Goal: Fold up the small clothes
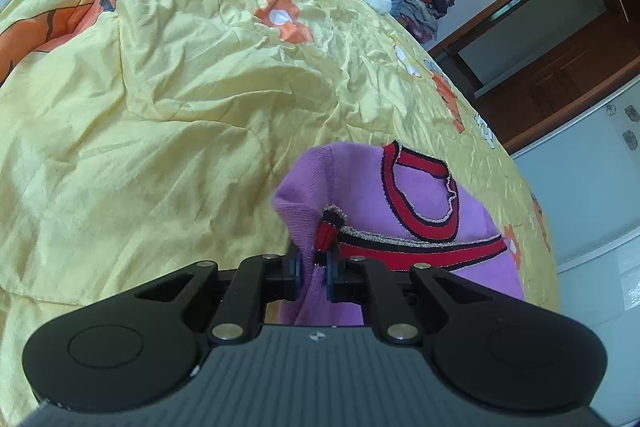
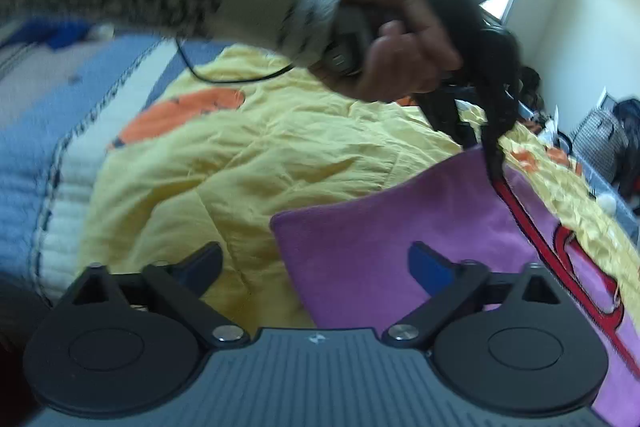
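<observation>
While the purple sweater [image 1: 404,203] is lying on the yellow quilt [image 1: 168,99], its hem is being pinched by the left gripper [image 1: 314,275]. The right gripper [image 2: 316,267] is being held spread; the corner at 3 o'clock should be taken squarely.

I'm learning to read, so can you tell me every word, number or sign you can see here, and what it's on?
There are no words or numbers to read in either view.
Small pale emblem on the left gripper body: a logo, too small to read.
The same small emblem on the right gripper body: blurred, not readable.
Purple sweater: only red and black trim, no text.
Yellow bedspread: flower pictures, no text.
</observation>
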